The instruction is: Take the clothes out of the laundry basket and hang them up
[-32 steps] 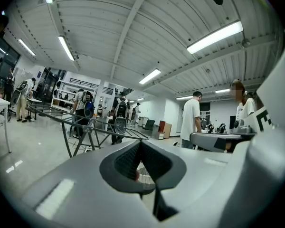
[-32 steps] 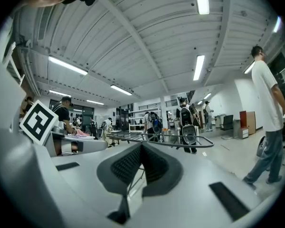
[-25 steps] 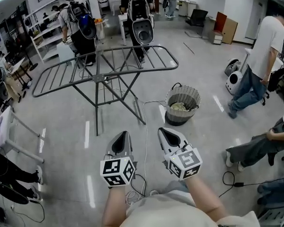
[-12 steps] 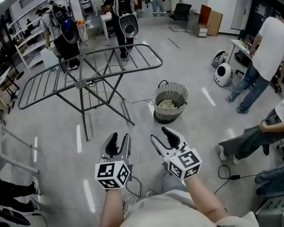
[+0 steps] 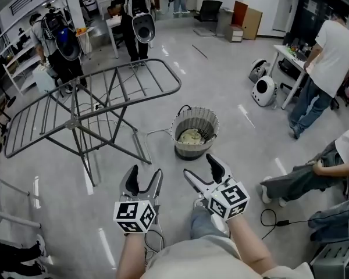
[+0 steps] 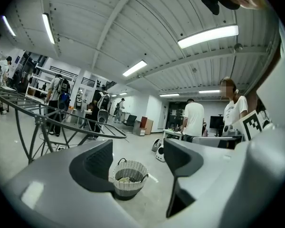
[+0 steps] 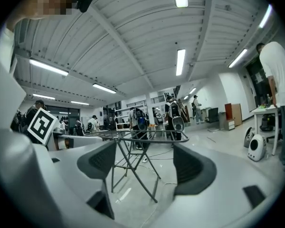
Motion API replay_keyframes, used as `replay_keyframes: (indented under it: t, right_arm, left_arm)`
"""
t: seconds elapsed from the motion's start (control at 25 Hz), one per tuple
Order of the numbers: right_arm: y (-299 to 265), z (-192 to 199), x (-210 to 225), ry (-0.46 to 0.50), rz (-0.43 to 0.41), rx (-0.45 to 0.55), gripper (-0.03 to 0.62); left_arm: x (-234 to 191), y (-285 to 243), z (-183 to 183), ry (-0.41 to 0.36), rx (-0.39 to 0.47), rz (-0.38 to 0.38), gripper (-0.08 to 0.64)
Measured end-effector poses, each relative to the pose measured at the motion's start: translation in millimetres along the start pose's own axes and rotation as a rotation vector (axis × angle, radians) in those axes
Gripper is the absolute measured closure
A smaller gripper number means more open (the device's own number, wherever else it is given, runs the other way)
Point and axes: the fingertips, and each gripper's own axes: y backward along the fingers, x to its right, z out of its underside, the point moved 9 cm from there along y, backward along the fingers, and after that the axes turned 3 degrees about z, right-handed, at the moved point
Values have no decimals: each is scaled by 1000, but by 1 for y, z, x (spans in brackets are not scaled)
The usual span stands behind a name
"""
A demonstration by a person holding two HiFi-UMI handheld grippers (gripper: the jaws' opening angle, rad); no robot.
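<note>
A round slatted laundry basket stands on the floor ahead of me, with pale clothes bunched inside. The same basket shows between the jaws in the left gripper view, some way off. A grey folding drying rack stands empty to the left, and the rack fills the middle of the right gripper view. My left gripper and right gripper hover side by side near my body, short of the basket. Both have their jaws opening, and nothing lies between them.
A white cable runs over the floor from the basket toward the rack. Several people stand at the back and right; one seated person's legs reach in from the right. A small white robot, a black cable and shelving surround the space.
Both grippers' jaws have gone from shut to spread apart. My view has shifted, so the basket and rack now sit further left and lower in the head view.
</note>
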Motion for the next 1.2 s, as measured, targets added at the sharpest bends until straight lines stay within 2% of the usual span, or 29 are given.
replay_keyframes:
  t: [0.16, 0.68, 0.92, 1.2]
  right_arm:
    - [-17, -10, 60, 22, 37, -8, 225]
    - [-75, -26, 250, 50, 67, -15, 225]
    - [-96, -23, 281, 29, 79, -36, 225]
    - [-119, -7, 315, -1, 135, -74, 227]
  left_arm:
    - [7, -66, -2, 17, -19, 20, 232]
    - [39, -268, -1, -18, -33, 52, 227]
    - [30, -312, 8, -19, -106, 46, 227]
    - [13, -373, 30, -5, -185, 79, 227]
